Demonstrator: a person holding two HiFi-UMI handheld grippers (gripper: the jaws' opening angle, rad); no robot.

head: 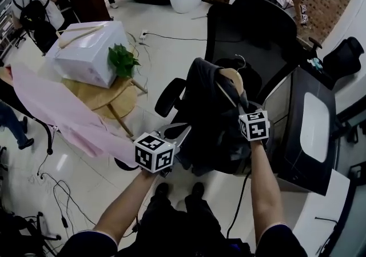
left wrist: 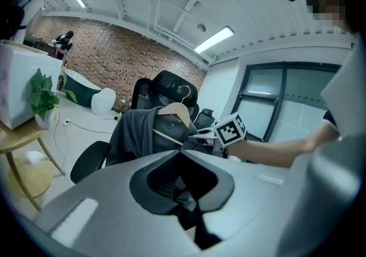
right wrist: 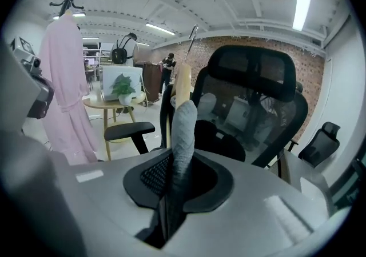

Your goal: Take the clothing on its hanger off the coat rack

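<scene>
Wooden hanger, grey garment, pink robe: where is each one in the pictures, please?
Wooden hanger (left wrist: 177, 112): left gripper view, its pale shoulder under the hook.
Grey garment (left wrist: 132, 133): left gripper view, the draped cloth beside the hanger.
Pink robe (right wrist: 64, 67): right gripper view, the chest part.

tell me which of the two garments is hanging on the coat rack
The pink robe, hanging from the coat rack. The dark grey garment is off it, on a wooden hanger clamped in the right gripper.
</scene>
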